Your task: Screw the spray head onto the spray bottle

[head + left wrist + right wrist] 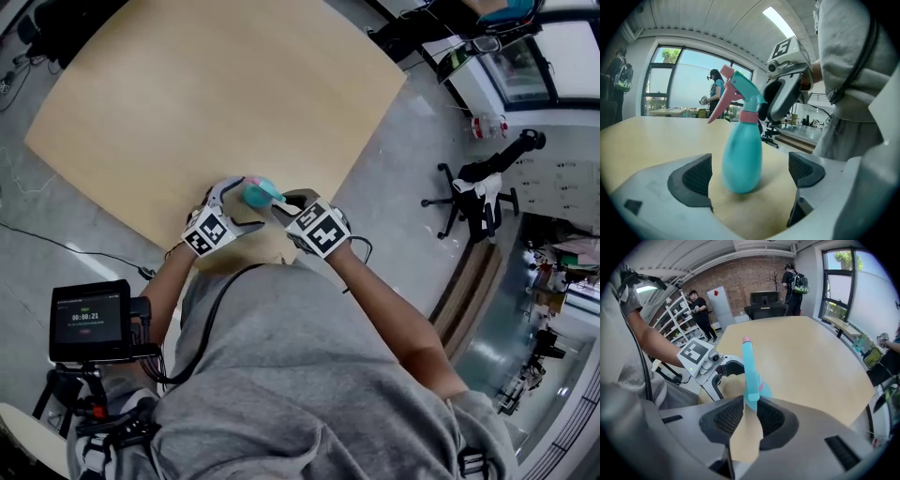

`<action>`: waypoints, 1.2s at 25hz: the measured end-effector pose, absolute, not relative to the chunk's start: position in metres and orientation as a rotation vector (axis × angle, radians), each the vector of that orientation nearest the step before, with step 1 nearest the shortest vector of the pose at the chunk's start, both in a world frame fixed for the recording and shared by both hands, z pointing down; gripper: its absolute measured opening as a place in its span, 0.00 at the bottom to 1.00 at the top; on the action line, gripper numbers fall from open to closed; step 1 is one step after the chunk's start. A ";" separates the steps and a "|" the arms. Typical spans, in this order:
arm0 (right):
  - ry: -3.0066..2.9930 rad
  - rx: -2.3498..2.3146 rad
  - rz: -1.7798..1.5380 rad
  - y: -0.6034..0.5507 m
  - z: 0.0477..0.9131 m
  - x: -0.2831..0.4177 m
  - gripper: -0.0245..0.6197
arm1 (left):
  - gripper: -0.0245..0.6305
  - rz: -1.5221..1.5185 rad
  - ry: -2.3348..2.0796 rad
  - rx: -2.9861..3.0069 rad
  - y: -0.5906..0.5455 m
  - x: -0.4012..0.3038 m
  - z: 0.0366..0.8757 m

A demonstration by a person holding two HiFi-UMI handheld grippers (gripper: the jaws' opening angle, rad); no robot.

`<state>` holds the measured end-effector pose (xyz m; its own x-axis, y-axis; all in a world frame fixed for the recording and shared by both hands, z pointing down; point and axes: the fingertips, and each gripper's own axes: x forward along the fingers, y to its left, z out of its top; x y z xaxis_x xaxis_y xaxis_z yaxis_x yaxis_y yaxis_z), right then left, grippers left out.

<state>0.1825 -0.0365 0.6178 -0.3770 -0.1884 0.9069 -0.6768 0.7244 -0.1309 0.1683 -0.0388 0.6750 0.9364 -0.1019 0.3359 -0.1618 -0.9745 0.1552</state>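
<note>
Two grippers met at the near edge of a pale wooden table (216, 84), just in front of a person in a grey shirt (309, 375). Farthest left, off the table, a small screen (89, 319) sat on a stand. Next came the left gripper (749, 177). Its jaws were spread wide, and its dark pads (691, 179) flanked the teal spray bottle (742, 159) with a gap on each side, pressing on nothing. The bottle stood upright on the table between those pads. Its spray head (743, 89), teal with a pink trigger (718, 103) and a pink collar (750, 116), sat on the neck. To the right, the right gripper (751, 411) angled downward over the bottle. Its jaws were pinched on the rear of the spray head, one ribbed pad against each side. Further right, well apart on the grey floor, stood a black office chair (473, 192).
</note>
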 end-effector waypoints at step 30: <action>-2.441 1.667 0.117 -0.069 0.378 0.270 0.05 | 0.04 -0.162 -0.782 2.986 -0.159 0.054 0.414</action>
